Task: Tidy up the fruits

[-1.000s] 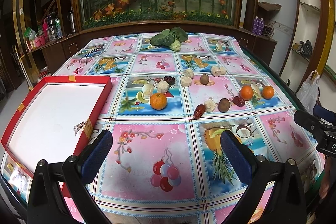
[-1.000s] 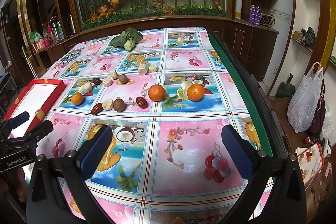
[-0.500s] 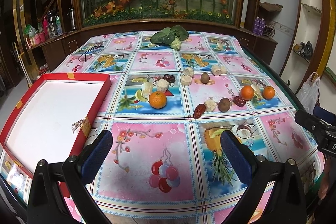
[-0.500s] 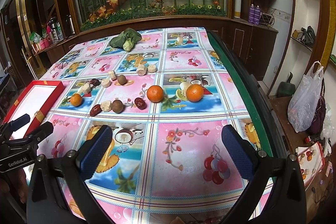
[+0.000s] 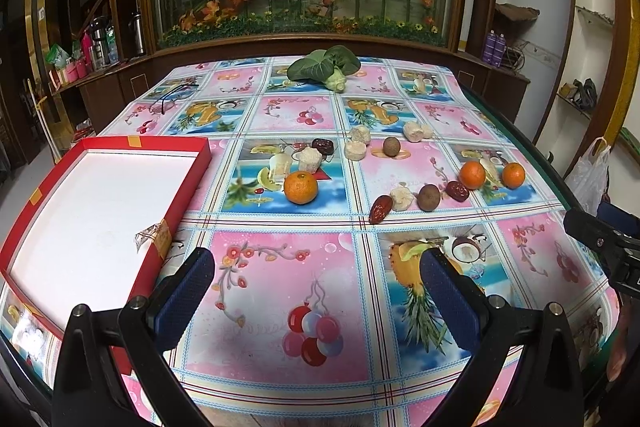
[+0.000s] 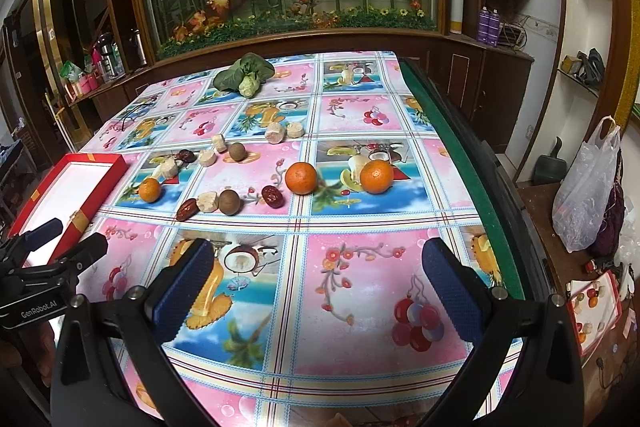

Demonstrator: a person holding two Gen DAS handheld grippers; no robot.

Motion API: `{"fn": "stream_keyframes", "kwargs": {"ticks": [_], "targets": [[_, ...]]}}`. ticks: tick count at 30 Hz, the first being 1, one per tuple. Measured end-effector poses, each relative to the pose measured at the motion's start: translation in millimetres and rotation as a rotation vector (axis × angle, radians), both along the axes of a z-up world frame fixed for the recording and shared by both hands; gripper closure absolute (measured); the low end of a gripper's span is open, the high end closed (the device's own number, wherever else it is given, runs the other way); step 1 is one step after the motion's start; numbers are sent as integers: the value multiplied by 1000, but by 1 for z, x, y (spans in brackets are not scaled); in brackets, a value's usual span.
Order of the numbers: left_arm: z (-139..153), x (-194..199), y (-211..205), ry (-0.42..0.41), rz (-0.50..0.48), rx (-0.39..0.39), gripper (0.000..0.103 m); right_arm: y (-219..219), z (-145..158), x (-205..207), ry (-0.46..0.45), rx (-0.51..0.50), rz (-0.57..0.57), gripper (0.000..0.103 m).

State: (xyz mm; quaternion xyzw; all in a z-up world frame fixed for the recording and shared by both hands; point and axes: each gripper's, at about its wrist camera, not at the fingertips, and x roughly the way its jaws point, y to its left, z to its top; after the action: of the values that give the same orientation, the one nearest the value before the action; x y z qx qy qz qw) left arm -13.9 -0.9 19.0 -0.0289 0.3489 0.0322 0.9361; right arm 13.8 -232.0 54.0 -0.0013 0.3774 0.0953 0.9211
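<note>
My left claw [image 5: 316, 287] is wide open and holds nothing. It has drifted a bit nearer the red box [image 5: 176, 211] at nine o'clock, so I am lining up. Oranges [image 5: 301, 187] wait at twelve o'clock. My right claw [image 6: 318, 285] is open too.

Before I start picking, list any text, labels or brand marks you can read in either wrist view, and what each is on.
"GenRobot.AI": white lettering on the black body of the left gripper, seen in the right wrist view.
A white letter fragment on the right gripper at the left wrist view's edge: cut off, unreadable.
Purple bottles on the counter: labels too small to read.
Red box: tape carries no legible text.
</note>
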Motion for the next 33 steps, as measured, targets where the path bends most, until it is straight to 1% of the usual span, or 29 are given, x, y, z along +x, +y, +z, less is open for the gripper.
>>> {"fn": "stream_keyframes", "kwargs": {"ticks": [7,12,16,18,19,20,21,22,23,24,28,29,30,31,32,33], "targets": [[0,0,0,-1,0,4,1,-1,-1,0,-2,3,-1,0],[-2,2,-3,19,-11,0,1,-6,-3,5,9,5,-2,0],[-8,6,-7,37,-26,2,2,-22,-12,22,34,-5,-29,0],[-11,9,-9,49,-34,0,4,-30,-21,41,63,-10,-49,2],[-12,10,-10,56,-34,1,5,-32,-24,49,73,-18,-53,4],[-14,12,-10,61,-35,1,5,-33,-27,58,82,-26,-53,9],[-16,14,-10,67,-36,-2,6,-33,-30,66,89,-33,-53,16],[-17,16,-9,74,-34,-6,6,-34,-34,75,98,-38,-59,19],[-19,17,-9,77,-33,-10,7,-34,-38,83,111,-45,-69,26],[-20,20,-7,84,-31,-18,8,-35,-40,88,119,-48,-73,31],[-24,33,-9,103,-24,-28,10,-28,-49,113,137,-62,-67,37],[-24,39,-11,111,-25,-32,10,-27,-51,117,144,-67,-68,44],[-25,43,-13,116,-30,-34,11,-26,-54,121,155,-70,-70,54],[-25,48,-17,119,-37,-32,12,-24,-59,126,175,-71,-73,60],[-26,53,-21,121,-44,-26,14,-25,-62,129,187,-65,-74,68],[-26,58,-25,126,-54,-19,15,-25,-65,130,190,-45,-73,68]]}}
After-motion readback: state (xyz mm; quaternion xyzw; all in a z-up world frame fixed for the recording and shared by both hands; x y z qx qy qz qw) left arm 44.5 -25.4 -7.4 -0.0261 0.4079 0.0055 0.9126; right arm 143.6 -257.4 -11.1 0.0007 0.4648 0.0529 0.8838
